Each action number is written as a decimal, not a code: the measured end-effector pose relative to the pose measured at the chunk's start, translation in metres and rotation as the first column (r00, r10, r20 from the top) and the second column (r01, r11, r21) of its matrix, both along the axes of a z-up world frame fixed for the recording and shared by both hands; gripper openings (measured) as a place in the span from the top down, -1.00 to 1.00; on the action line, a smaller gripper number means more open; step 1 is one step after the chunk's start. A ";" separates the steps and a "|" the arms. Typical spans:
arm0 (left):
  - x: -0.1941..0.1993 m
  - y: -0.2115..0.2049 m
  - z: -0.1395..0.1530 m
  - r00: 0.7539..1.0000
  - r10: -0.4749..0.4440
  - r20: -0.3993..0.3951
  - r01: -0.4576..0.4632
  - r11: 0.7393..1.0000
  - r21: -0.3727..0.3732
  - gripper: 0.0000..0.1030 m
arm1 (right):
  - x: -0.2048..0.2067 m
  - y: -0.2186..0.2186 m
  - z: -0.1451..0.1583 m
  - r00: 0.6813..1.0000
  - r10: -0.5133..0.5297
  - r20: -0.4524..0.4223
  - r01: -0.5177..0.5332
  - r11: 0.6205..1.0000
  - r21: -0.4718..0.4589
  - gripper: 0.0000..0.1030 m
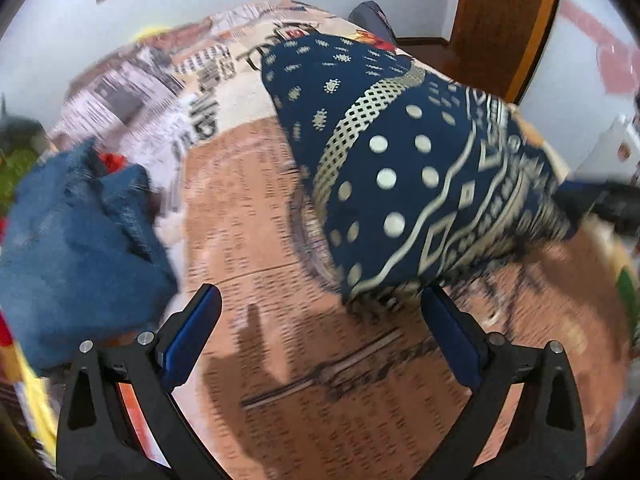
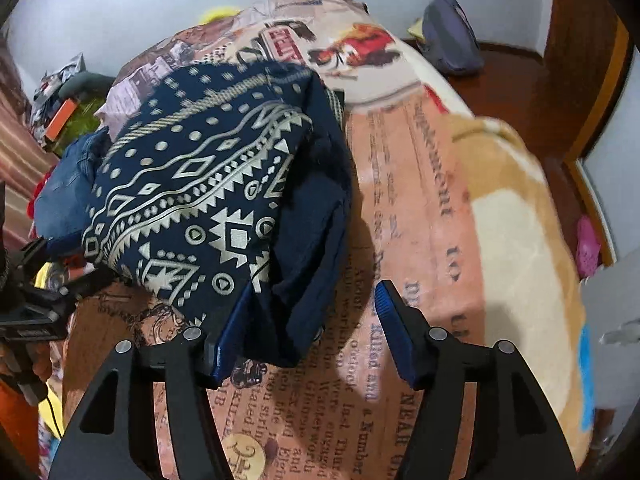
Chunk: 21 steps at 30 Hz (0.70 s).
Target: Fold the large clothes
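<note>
Lying on the far left of the bed is a heap of blue denim clothes (image 1: 76, 236), thick and rumpled, with something red just behind it. The bed is covered by a soft blanket (image 1: 256, 208) printed like old newspaper, in peach and cream tones with dark lettering and small pictures. In the middle rests the navy patterned garment (image 1: 404, 168), a thin woven cloth with cream dots, a lattice band, wavy lines and diamonds; it is folded into a rounded, bulky bundle on the blanket. In the left wrist view the left gripper (image 1: 320, 320) has its two black fingers with blue pads set wide apart, nothing between them, and the lower edge of the garment comes near the right-hand pad. In the right wrist view the right gripper (image 2: 312, 320) also stands apart; a plain dark fold of the garment hangs down into the gap and lies against the left-hand pad, while the other pad is clear of it, so the cloth is not pinched. Further right are a dark wooden floor (image 2: 512, 80) and a grey-blue bag (image 2: 450, 42) lying on it near the wall.
</note>
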<state>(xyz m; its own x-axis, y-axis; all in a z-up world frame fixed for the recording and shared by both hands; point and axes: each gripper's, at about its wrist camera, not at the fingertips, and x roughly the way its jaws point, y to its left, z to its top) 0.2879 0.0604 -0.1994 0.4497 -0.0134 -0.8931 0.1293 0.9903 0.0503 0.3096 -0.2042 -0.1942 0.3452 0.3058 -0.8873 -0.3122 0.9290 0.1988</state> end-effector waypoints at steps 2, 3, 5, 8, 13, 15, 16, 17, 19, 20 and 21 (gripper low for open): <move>-0.007 0.002 0.008 1.000 -0.004 0.028 0.004 1.000 0.016 -0.96 | 0.000 0.001 0.016 0.999 0.023 0.024 -0.023 1.000 0.002 -0.14; -0.010 0.006 0.015 0.999 -0.001 0.045 0.001 1.000 0.011 -0.96 | 0.001 0.001 0.023 0.999 0.034 0.036 -0.034 0.999 0.010 -0.14; -0.012 0.014 0.030 0.997 0.020 0.080 -0.020 1.000 -0.006 -0.96 | 0.003 0.002 0.038 0.996 0.050 0.067 -0.052 0.998 0.029 -0.14; -0.004 0.029 0.049 0.989 0.076 0.130 -0.071 0.997 -0.039 -0.96 | 0.008 0.006 0.055 0.991 0.059 0.120 -0.066 0.996 0.053 -0.15; 0.027 0.046 0.069 0.977 0.142 0.162 -0.114 0.979 -0.170 -0.96 | 0.034 0.016 0.054 0.990 0.043 0.135 -0.060 0.991 0.121 -0.42; 0.041 0.047 0.068 0.979 0.146 0.140 -0.114 0.970 -0.213 -0.96 | 0.045 0.021 0.043 0.994 0.045 0.101 -0.060 0.987 0.146 -0.44; 0.052 0.047 0.063 0.984 0.139 0.114 -0.107 0.962 -0.251 -0.96 | 0.052 0.023 0.033 0.996 0.057 0.074 -0.068 0.985 0.159 -0.44; 0.057 0.045 0.059 0.986 0.134 0.095 -0.104 0.957 -0.270 -0.96 | 0.059 0.025 0.021 0.997 0.062 0.035 -0.067 0.985 0.161 -0.44; 0.075 0.043 0.042 0.992 0.122 0.025 -0.106 0.937 -0.334 -0.96 | 0.073 0.025 -0.003 0.997 0.056 -0.045 -0.048 0.985 0.166 -0.44; 0.080 0.041 0.035 0.993 0.116 -0.001 -0.109 0.928 -0.356 -0.96 | 0.078 0.023 -0.013 0.996 0.053 -0.073 -0.039 0.984 0.175 -0.44; 0.089 0.040 0.025 0.993 0.110 -0.039 -0.116 0.916 -0.385 -0.96 | 0.083 0.021 -0.021 0.994 0.048 -0.098 -0.029 0.982 0.185 -0.44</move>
<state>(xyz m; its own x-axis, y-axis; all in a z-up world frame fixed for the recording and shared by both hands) 0.3764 0.1001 -0.1749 0.4537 -0.3082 -0.8362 0.0130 0.9405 -0.3395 0.3929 -0.1832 -0.2157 0.2406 0.4772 -0.8452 -0.3164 0.8618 0.3965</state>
